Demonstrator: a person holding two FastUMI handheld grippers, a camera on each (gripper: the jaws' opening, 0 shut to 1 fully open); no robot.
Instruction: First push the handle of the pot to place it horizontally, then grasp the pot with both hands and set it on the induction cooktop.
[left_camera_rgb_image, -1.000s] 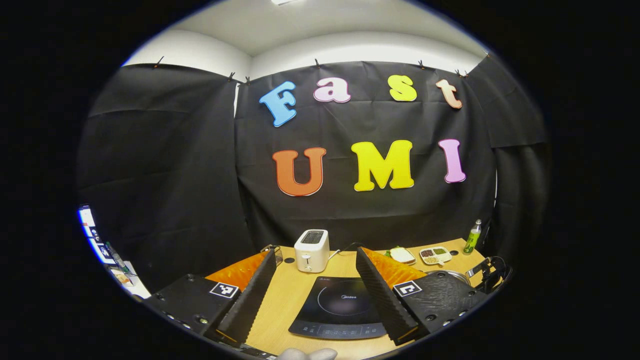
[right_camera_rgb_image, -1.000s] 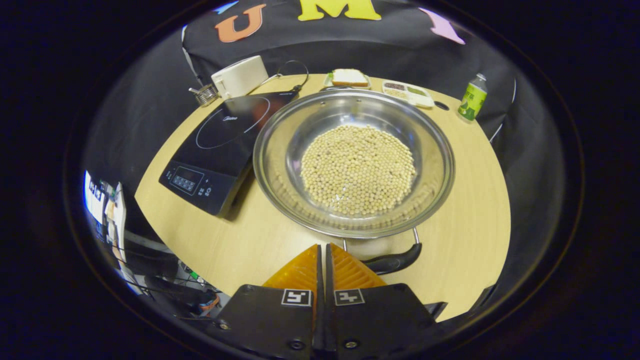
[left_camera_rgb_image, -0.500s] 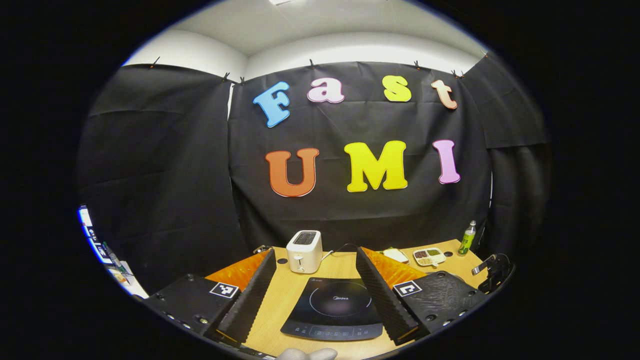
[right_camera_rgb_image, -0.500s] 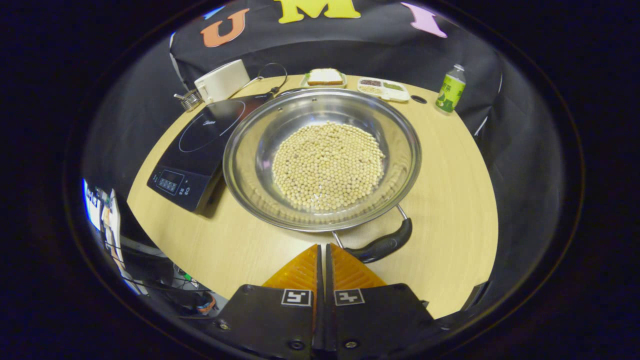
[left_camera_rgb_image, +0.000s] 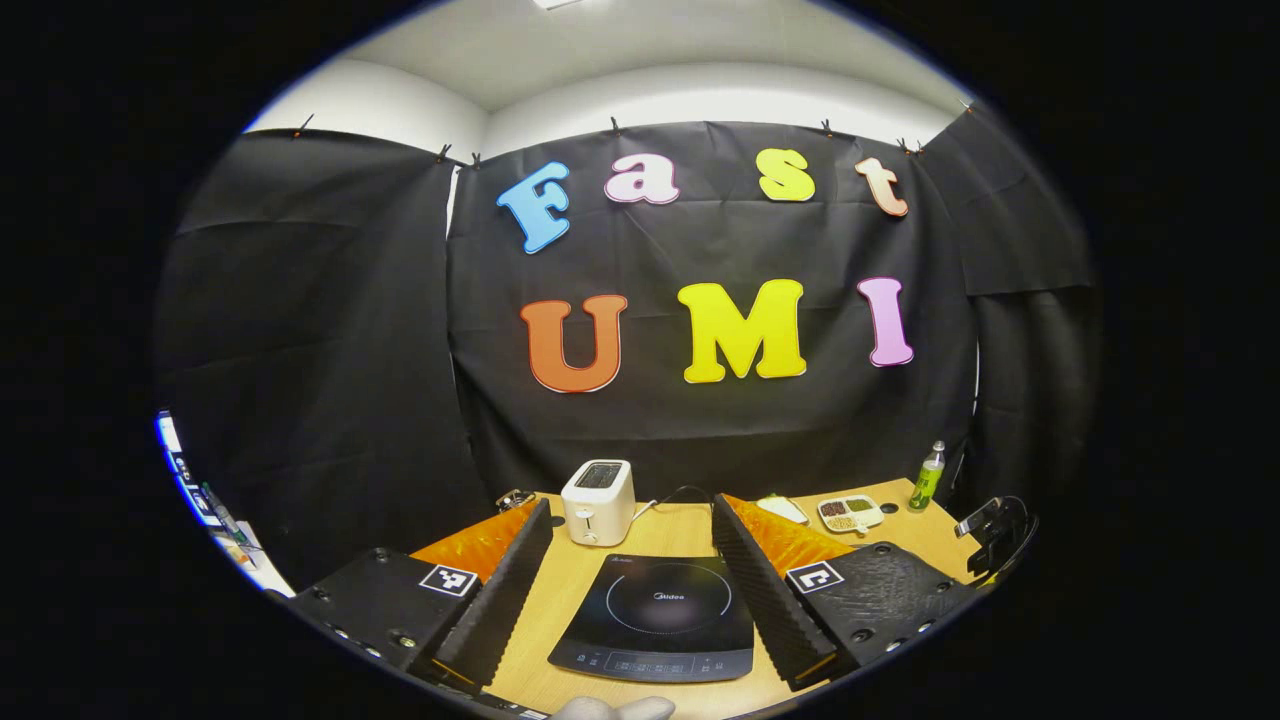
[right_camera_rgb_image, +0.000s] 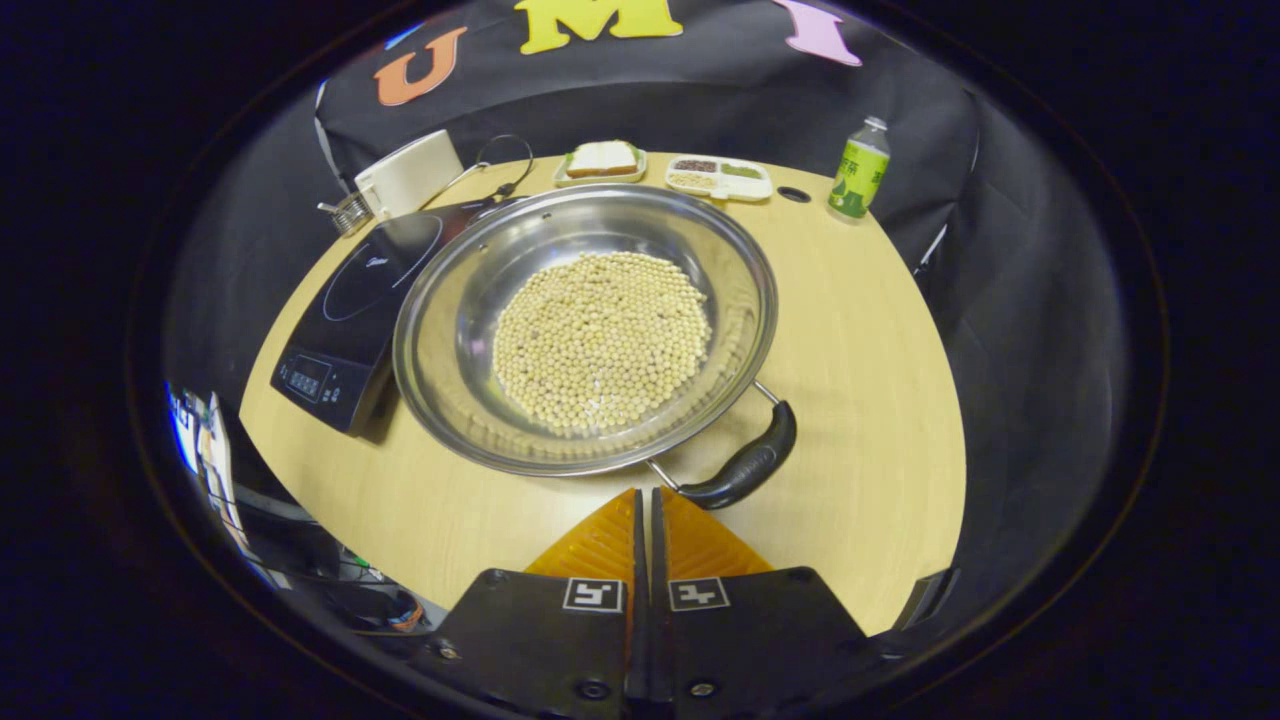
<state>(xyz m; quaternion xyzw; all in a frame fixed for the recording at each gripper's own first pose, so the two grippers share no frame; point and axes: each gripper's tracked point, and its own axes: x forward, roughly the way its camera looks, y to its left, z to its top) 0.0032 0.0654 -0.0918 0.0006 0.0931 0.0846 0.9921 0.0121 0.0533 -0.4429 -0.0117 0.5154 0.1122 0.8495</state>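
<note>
We see the pot (right_camera_rgb_image: 585, 330), filled with pale beans (right_camera_rgb_image: 600, 340), resting on the surface (right_camera_rgb_image: 860, 330) with its left rim overlapping the induction cooktop (right_camera_rgb_image: 345, 310). Its black handle (right_camera_rgb_image: 745, 468) points toward the near right, just beyond the right tool (right_camera_rgb_image: 646, 505), whose fingers are together and grip nothing. Bare surface lies to the right of the pot. The toaster (right_camera_rgb_image: 405, 172), a bread plate (right_camera_rgb_image: 600, 160), a divided tray (right_camera_rgb_image: 720, 178) and a bottle (right_camera_rgb_image: 858, 168) line the far edge. The left tool (left_camera_rgb_image: 632, 525) stands apart above the cooktop's near side.
</note>
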